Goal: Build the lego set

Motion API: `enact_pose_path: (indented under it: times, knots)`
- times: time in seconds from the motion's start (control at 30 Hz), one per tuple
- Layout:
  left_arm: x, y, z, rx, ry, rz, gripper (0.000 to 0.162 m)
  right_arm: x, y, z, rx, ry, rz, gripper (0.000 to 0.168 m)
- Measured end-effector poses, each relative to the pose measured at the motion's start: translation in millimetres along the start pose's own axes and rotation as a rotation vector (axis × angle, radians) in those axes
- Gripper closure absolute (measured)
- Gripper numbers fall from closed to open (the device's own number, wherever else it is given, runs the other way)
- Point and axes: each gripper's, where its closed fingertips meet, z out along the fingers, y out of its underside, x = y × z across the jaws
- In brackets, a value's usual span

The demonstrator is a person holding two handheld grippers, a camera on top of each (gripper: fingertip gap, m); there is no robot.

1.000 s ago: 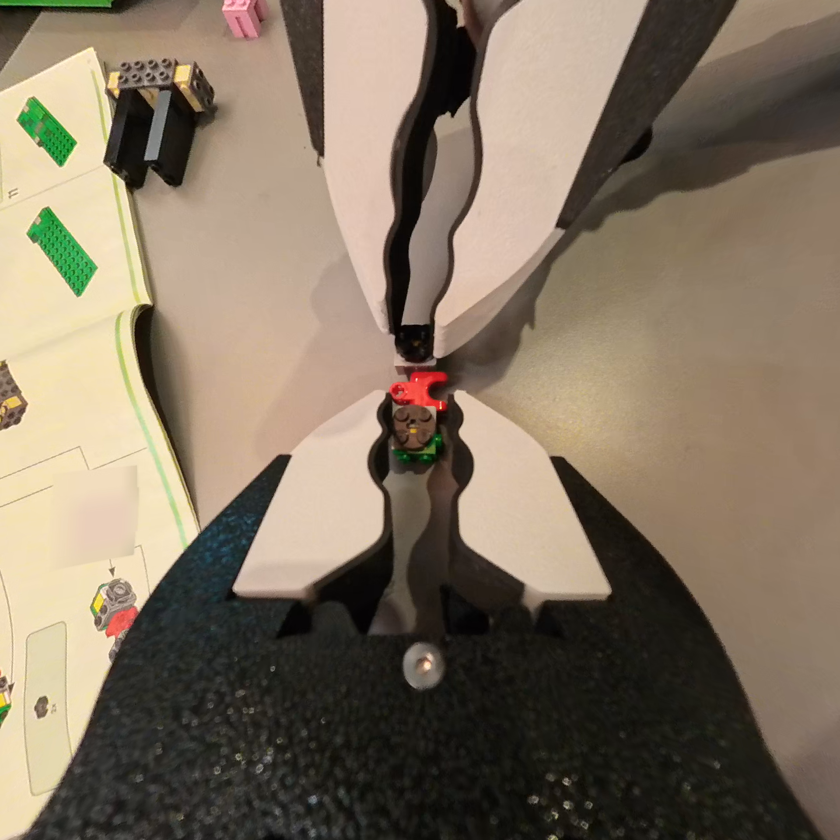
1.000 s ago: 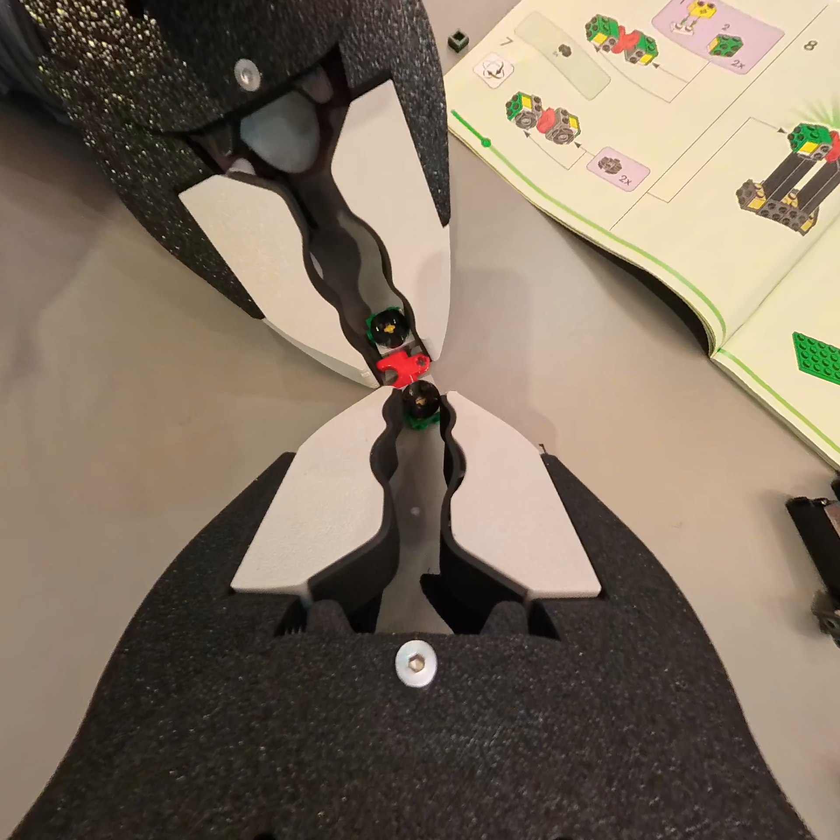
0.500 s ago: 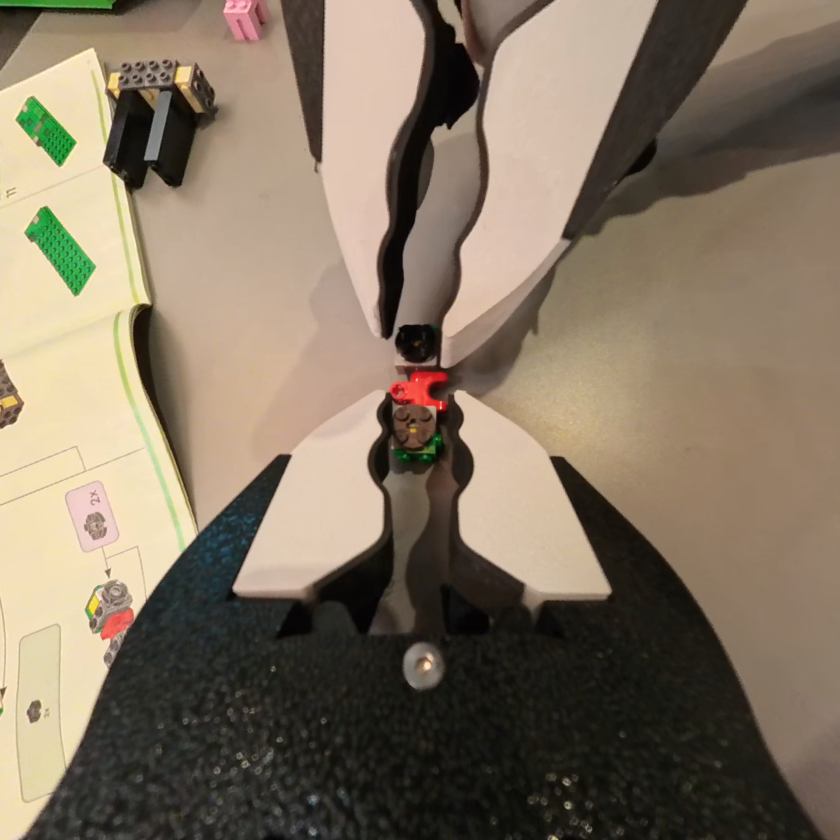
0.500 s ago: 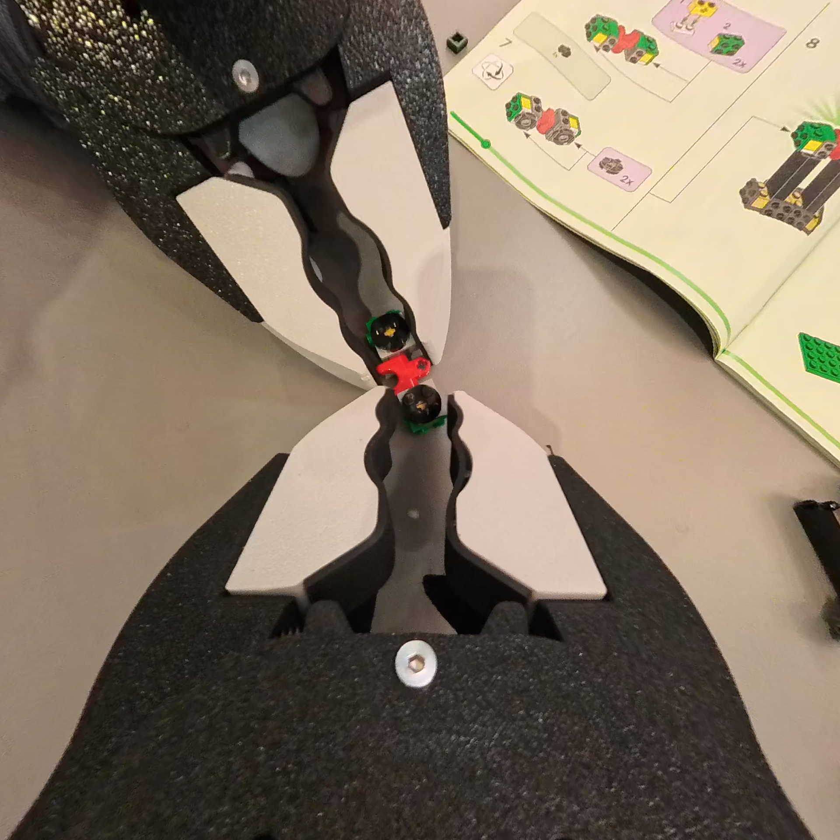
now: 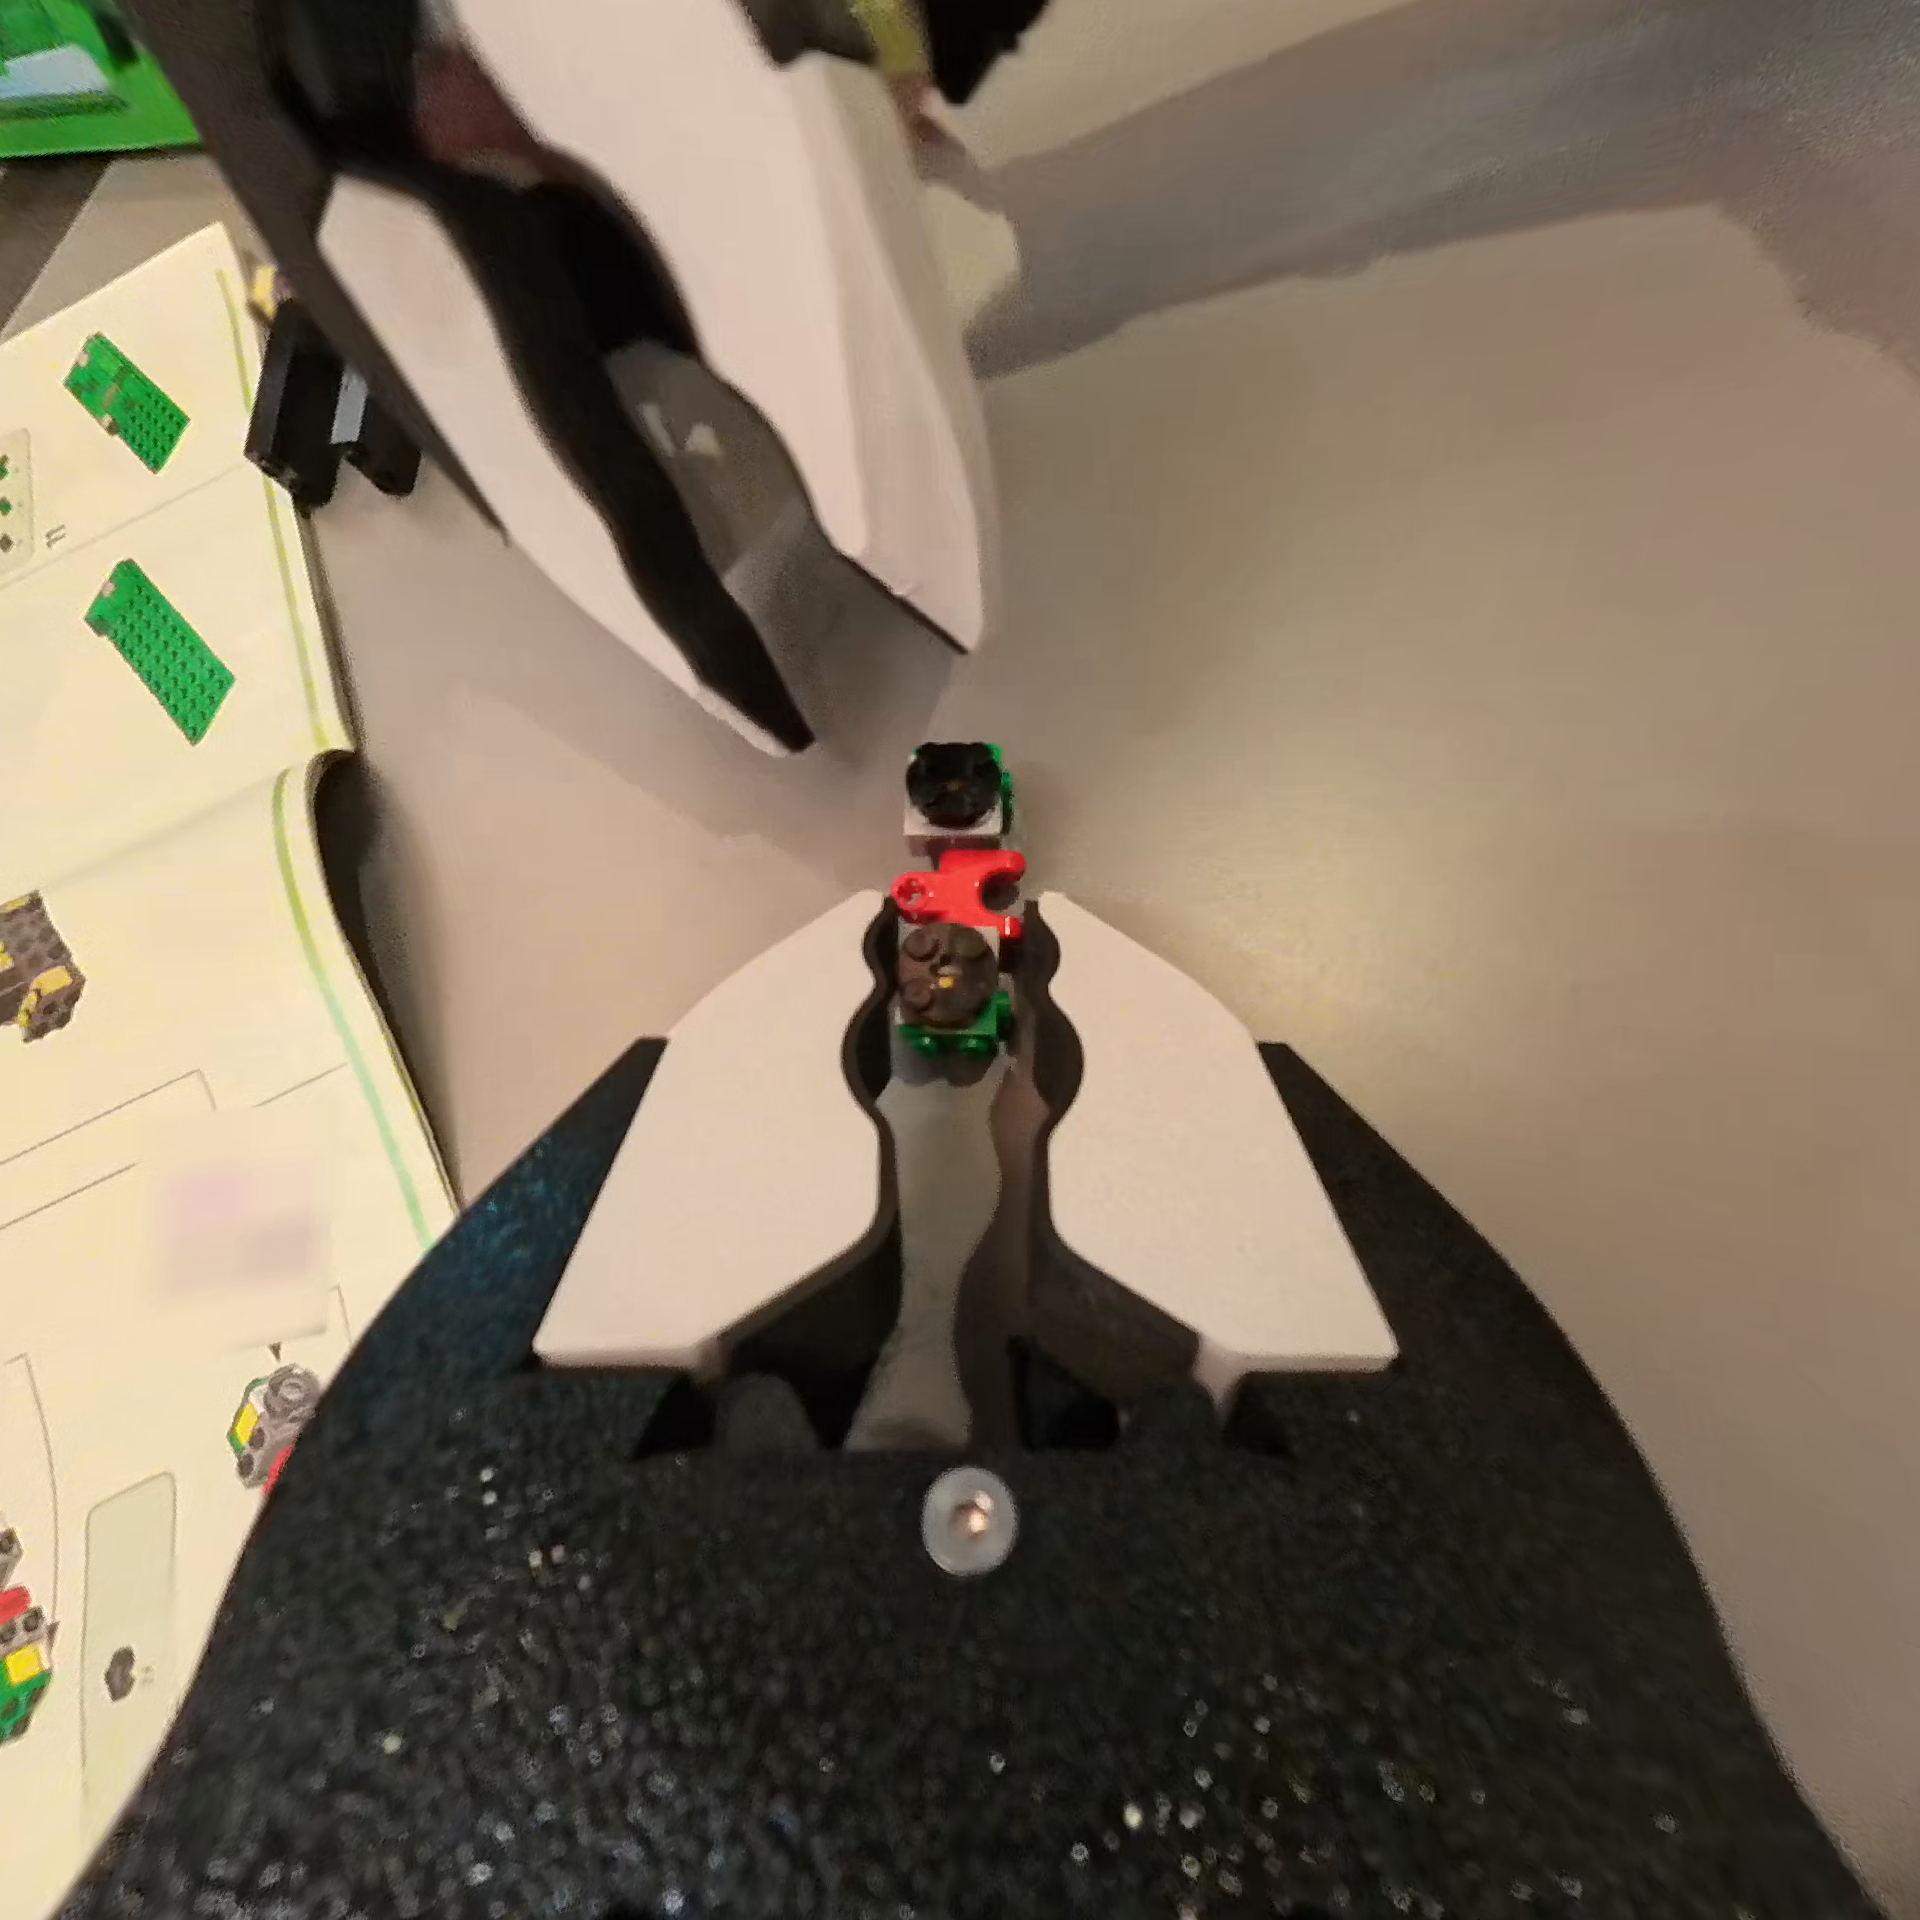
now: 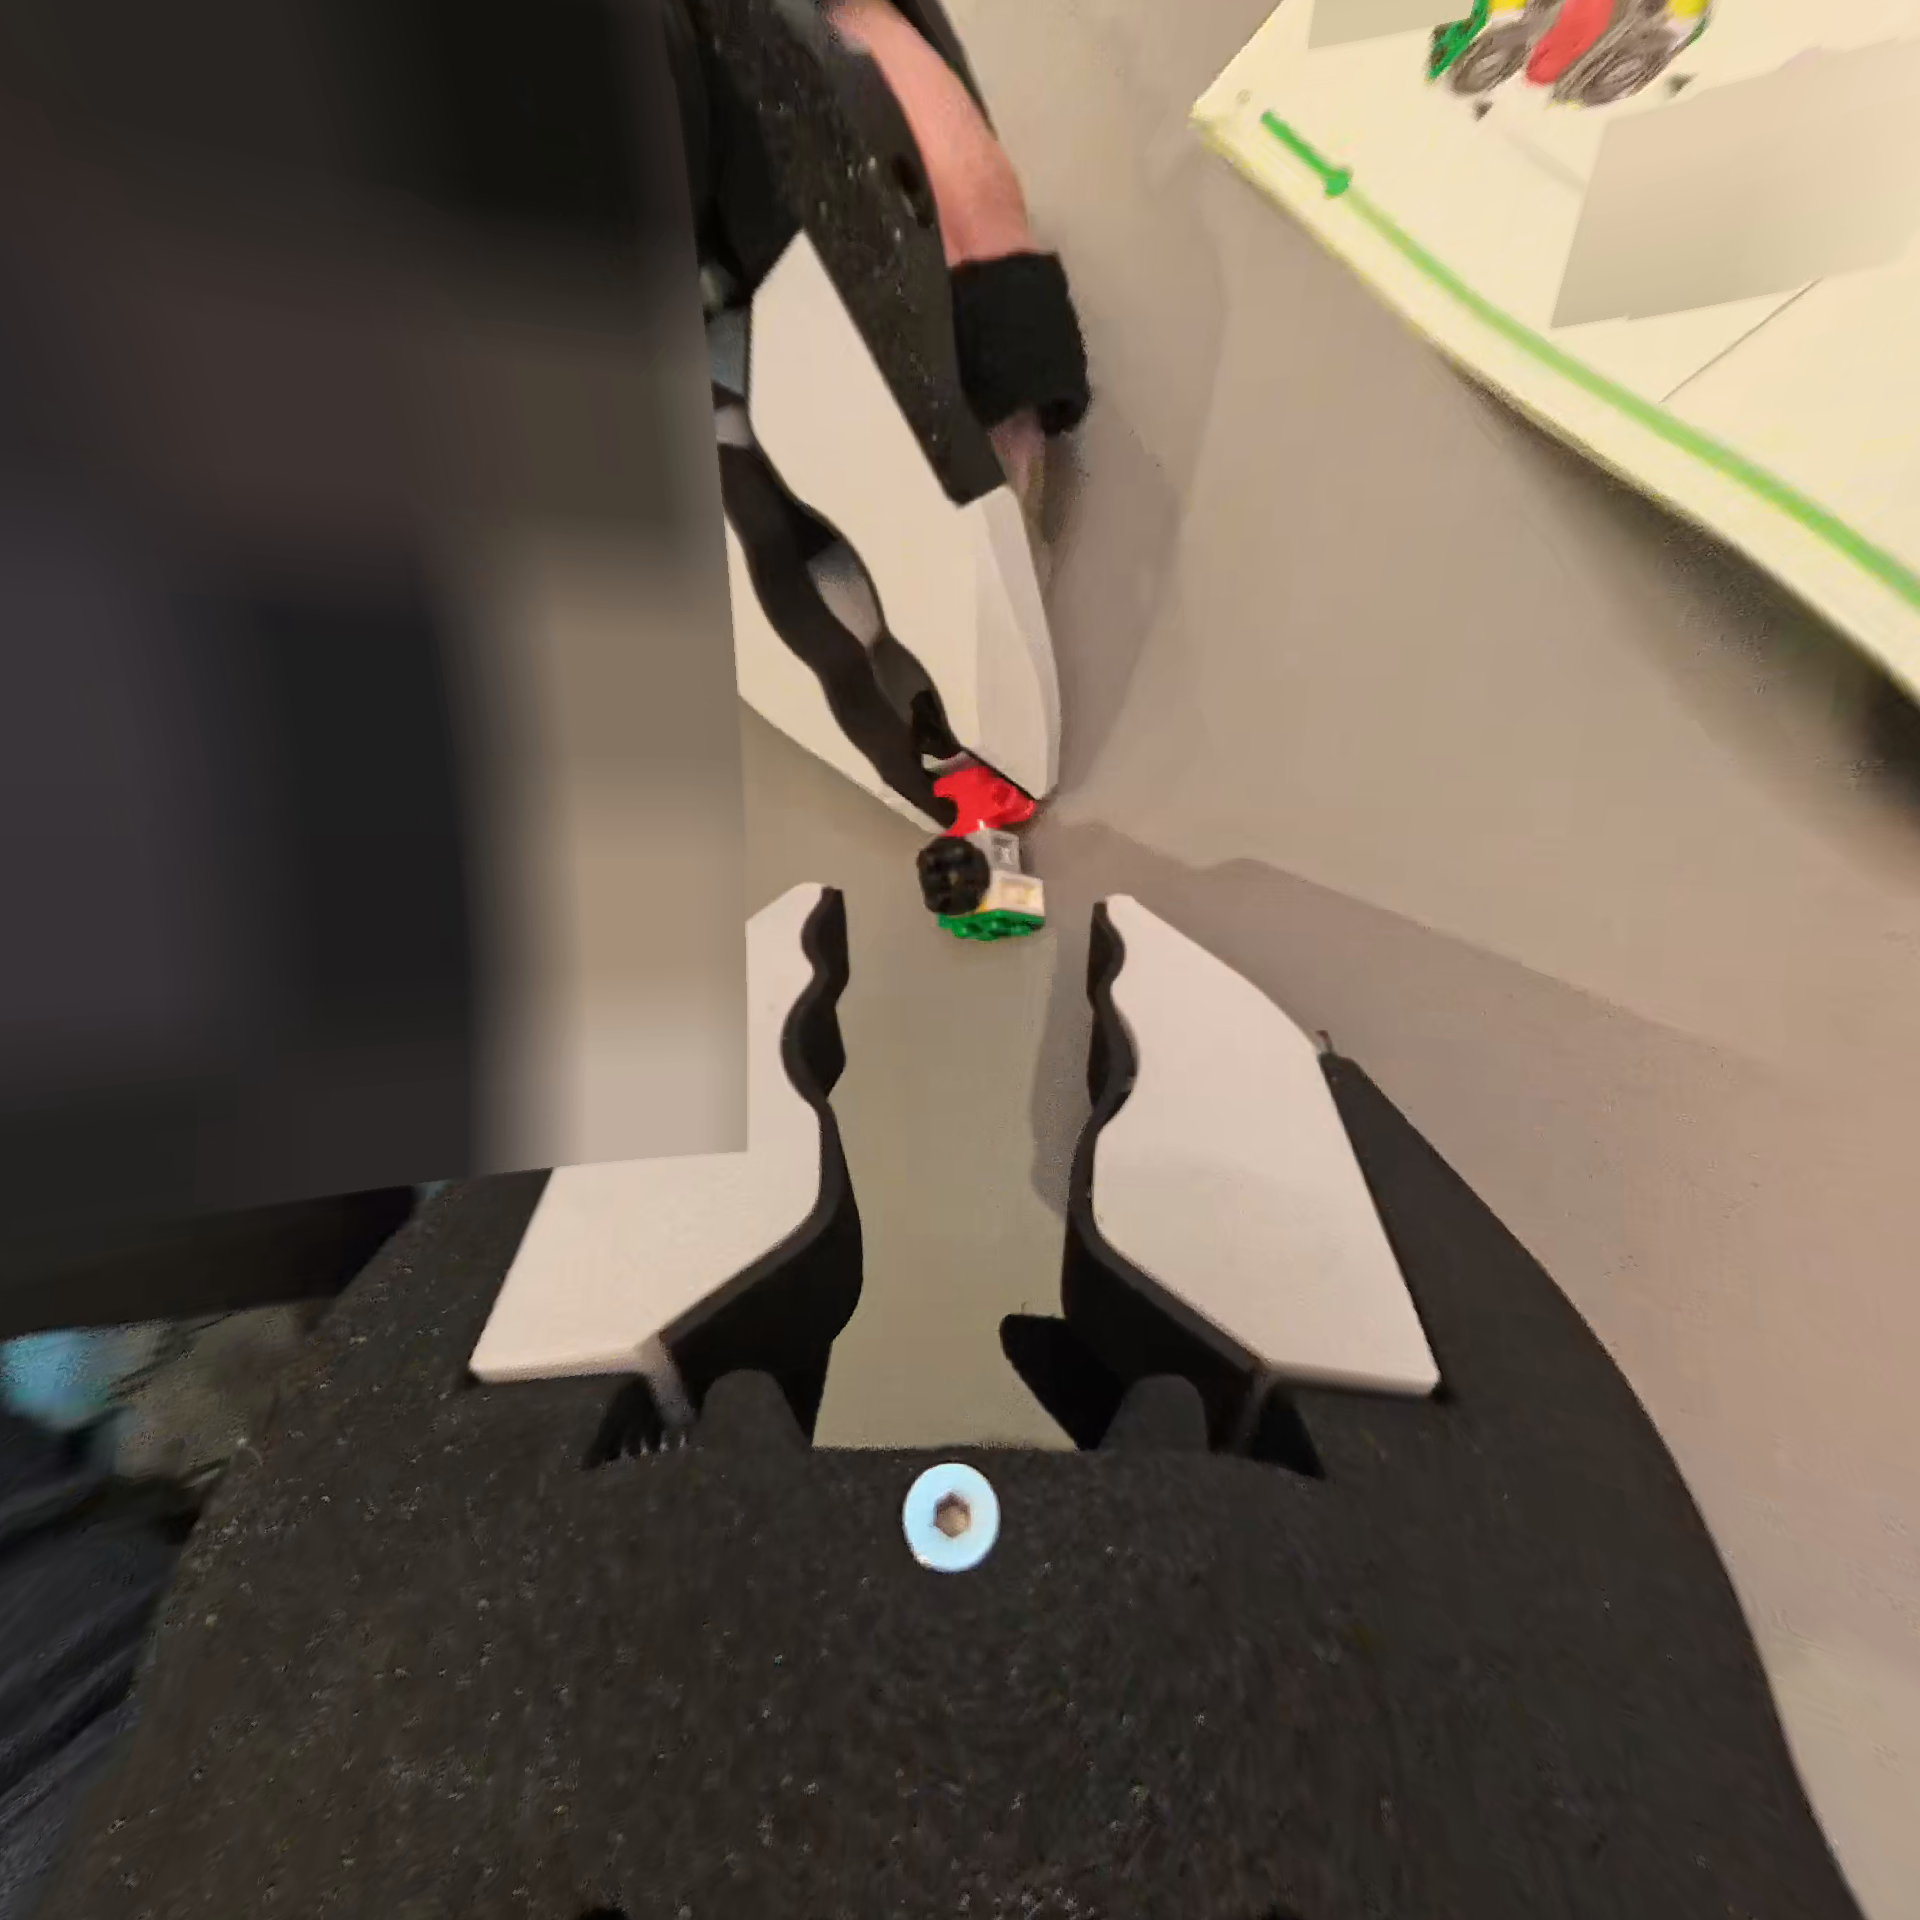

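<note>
The right gripper (image 6: 966, 914) has let go and backed off, fingers apart. The left gripper (image 5: 951, 935) stays clamped on the lego sub-assembly (image 5: 956, 904), held above the table (image 5: 1455, 727) mid-surface, likely to keep the joined end blocks steady for the next step

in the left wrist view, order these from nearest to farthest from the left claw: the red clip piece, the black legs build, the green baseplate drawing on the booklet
1. red clip piece: at the left claw tips, centre.
2. green baseplate drawing: on the booklet, left.
3. black legs build: upper left, partly hidden behind the right claw.
</note>
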Motion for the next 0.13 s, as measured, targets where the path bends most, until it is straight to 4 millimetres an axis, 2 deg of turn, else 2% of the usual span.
enact_pose_path:
  times: [0.03,0.13]
  knots:
    - [-0.1,-0.2,-0.1,0.002,-0.004,0.012,0.139,-2.0,-1.6,0.1,-0.012,-0.065,0.029,0.124]
    - [0.2,-1.0,-0.5,0.008,-0.011,0.032,0.139,-8.1,-0.7,2.8,-0.079,-0.203,0.100,0.124]
